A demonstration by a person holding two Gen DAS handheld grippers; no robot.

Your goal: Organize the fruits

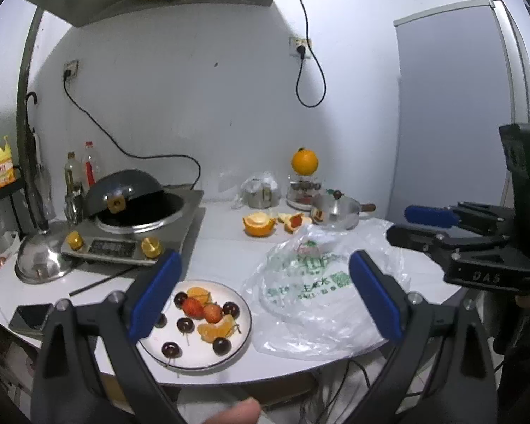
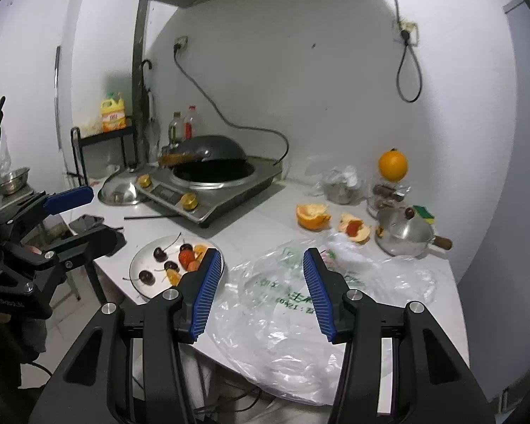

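Note:
A white plate (image 1: pixel 229 349) at the table's front edge holds several dark cherries (image 1: pixel 185 324), two red lychees (image 1: pixel 193 308) and orange segments (image 1: pixel 215 330); it also shows in the right wrist view (image 2: pixel 137 265). My left gripper (image 1: pixel 261 296) is open and empty, held above the plate and the clear plastic bag (image 1: pixel 318 304). My right gripper (image 2: pixel 259 289) is open and empty over the bag (image 2: pixel 286 318); it also shows at the right of the left wrist view (image 1: pixel 420 226). A whole orange (image 1: pixel 304 161) sits on a glass jar at the back.
An induction cooker (image 1: pixel 130 236) with a tilted wok (image 1: pixel 123 187) stands at the back left, with a steel lid (image 1: pixel 40 258) beside it. Orange peels (image 1: pixel 259 224), a small steel pot (image 1: pixel 335 212) and a phone (image 1: pixel 31 314) lie on the table. A fridge (image 1: pixel 452 106) stands on the right.

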